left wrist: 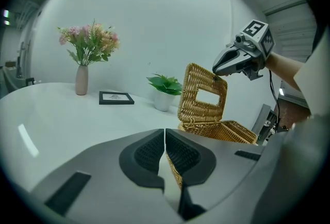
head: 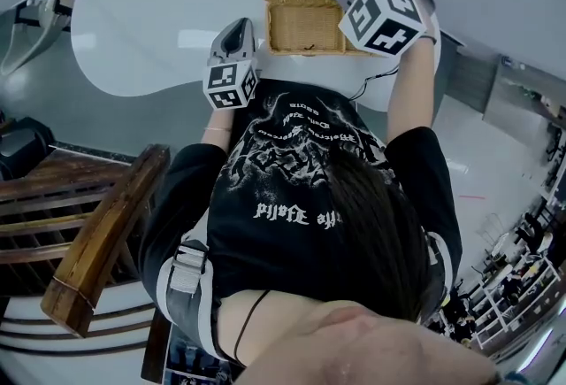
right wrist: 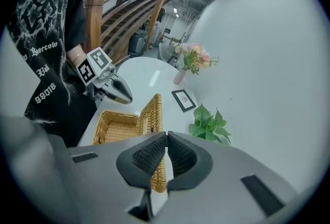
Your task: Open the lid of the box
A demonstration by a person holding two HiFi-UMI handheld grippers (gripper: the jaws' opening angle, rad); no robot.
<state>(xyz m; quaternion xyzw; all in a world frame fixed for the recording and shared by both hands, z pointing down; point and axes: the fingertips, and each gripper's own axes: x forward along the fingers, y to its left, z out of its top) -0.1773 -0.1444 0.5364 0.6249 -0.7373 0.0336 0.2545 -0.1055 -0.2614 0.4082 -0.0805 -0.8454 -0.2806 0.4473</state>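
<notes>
Two grippers: right gripper clamps lid, upright over box (nearly done); next, tip it farther back; left gripper closed, empty.

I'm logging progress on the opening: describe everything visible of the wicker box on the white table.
The wicker box is a rectangular, golden-tan woven basket on the white table, near the person's edge. Its body is open and looks empty. The lid, woven with a rectangular opening in its middle, stands nearly upright, hinged along the far side. The right gripper has its jaws closed on the lid's top edge; the left gripper sits beside the box, not touching.
</notes>
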